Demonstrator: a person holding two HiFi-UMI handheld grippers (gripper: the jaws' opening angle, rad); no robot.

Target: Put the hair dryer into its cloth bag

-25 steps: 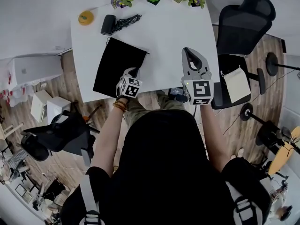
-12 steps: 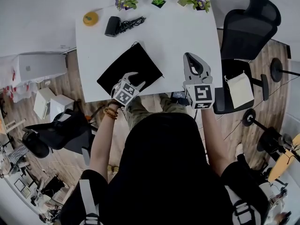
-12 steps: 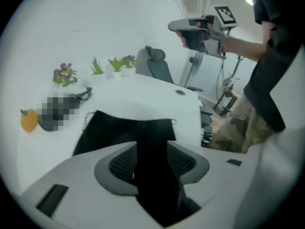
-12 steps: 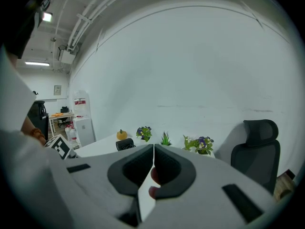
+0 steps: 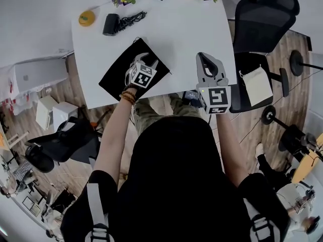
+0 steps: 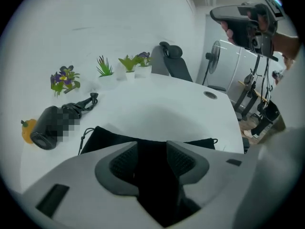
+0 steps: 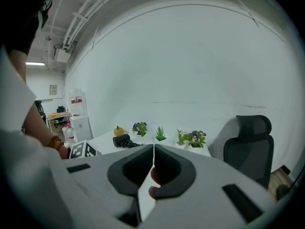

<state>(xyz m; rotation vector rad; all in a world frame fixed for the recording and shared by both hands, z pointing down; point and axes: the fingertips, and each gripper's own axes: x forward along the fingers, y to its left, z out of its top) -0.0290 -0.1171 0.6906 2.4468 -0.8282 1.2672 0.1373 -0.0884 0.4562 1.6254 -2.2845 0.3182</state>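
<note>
Opening just now: L gripper [image 5: 146,60] fingers [image 6: 125,162], cloth bag [image 5: 118,72] between.

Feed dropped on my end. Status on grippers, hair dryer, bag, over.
Left gripper just opened, above cloth bag, no grip. Right gripper shut, empty, raised. Hair dryer lying outside bag at table's far end. Nothing between them.

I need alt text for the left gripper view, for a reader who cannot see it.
The left claw, its jaws just opened and gripping nothing, hovers over a black cloth bag lying flat on a white table. The hair dryer lies at the far left, beyond the bag.
</note>
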